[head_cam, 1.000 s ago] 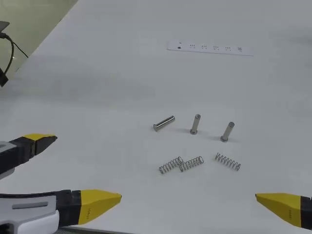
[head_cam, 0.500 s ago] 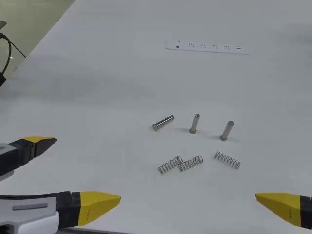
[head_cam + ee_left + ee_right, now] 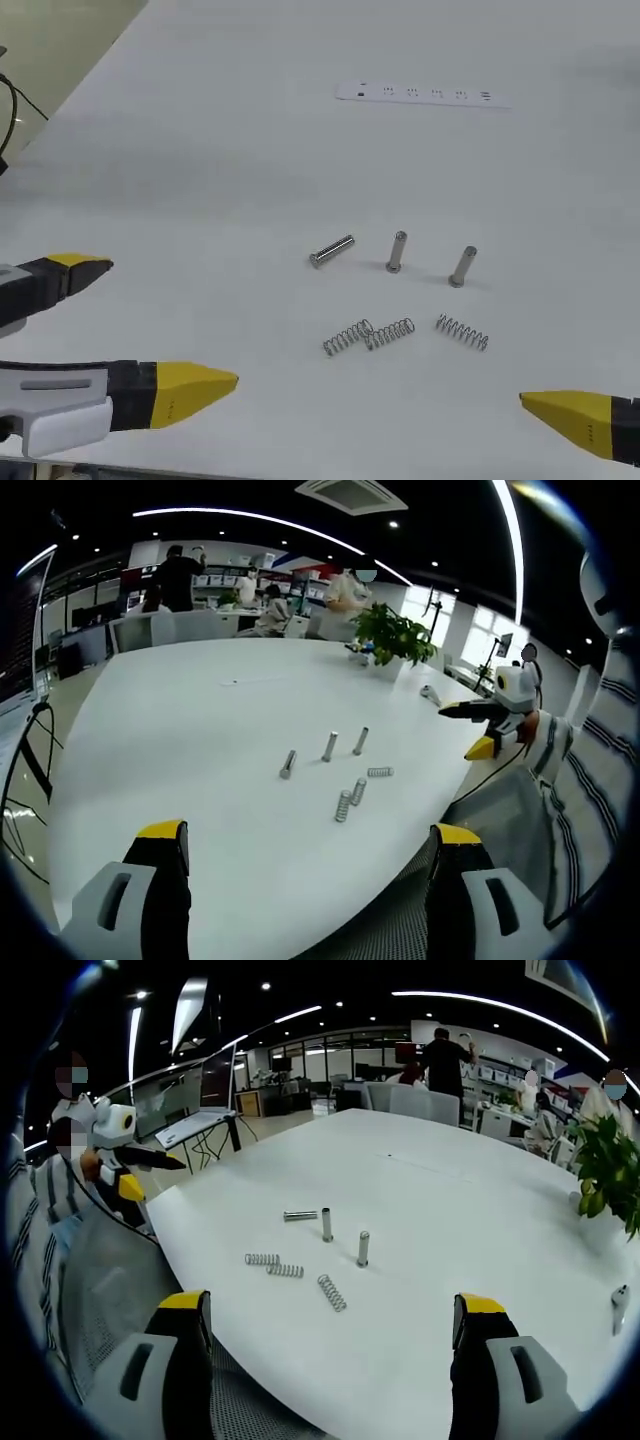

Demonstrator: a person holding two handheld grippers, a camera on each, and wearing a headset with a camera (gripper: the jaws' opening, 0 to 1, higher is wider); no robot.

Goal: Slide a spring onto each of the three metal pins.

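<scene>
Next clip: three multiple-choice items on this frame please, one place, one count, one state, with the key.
1. In the head view, the springs lie: A) nearer the camera than the pins; B) beyond the pins; C) on the pins.
2. Pins standing upright: A) one; B) two; C) three.
3. The left gripper's fingers are: A) shut on a spring; B) shut on a pin; C) open, holding nothing.
1 A: the springs sit in a row in front of the pins. 2 B: the leftmost pin lies on its side. 3 C: the fingers stand wide apart, nothing between them.
</scene>
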